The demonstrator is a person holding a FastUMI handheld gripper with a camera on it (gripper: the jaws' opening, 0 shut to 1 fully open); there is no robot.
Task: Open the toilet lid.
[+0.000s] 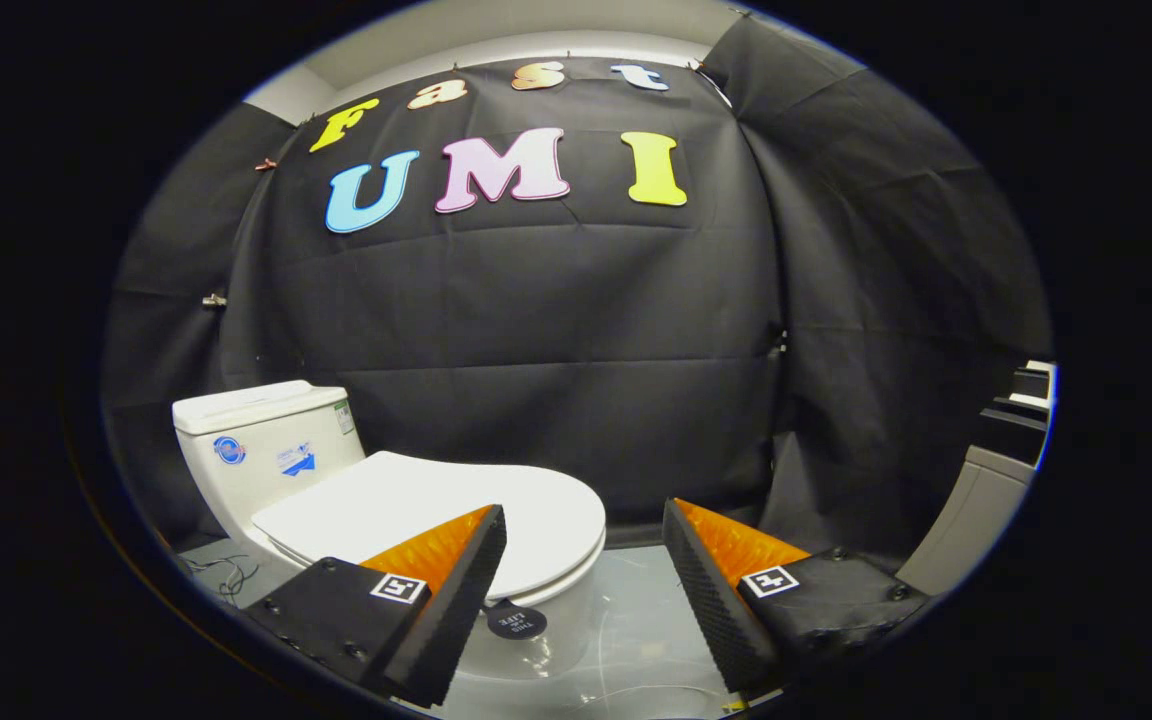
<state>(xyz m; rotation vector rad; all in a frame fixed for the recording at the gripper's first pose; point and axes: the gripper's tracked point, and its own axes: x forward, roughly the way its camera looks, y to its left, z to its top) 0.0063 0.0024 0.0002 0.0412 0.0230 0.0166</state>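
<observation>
Your gripper [584, 560] jaws are wide apart and empty, so hook the closed toilet lid [436, 505] at its near front lip; it's probably stiff, light, slippery plastic.

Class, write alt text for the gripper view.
A white toilet stands with its lid closed flat, just ahead of the open tool, whose fingers grip nothing. Its tank backs onto a black cloth wall.

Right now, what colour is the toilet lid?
White, plain, seen in the gripper view: toilet lid, still closed.
</observation>
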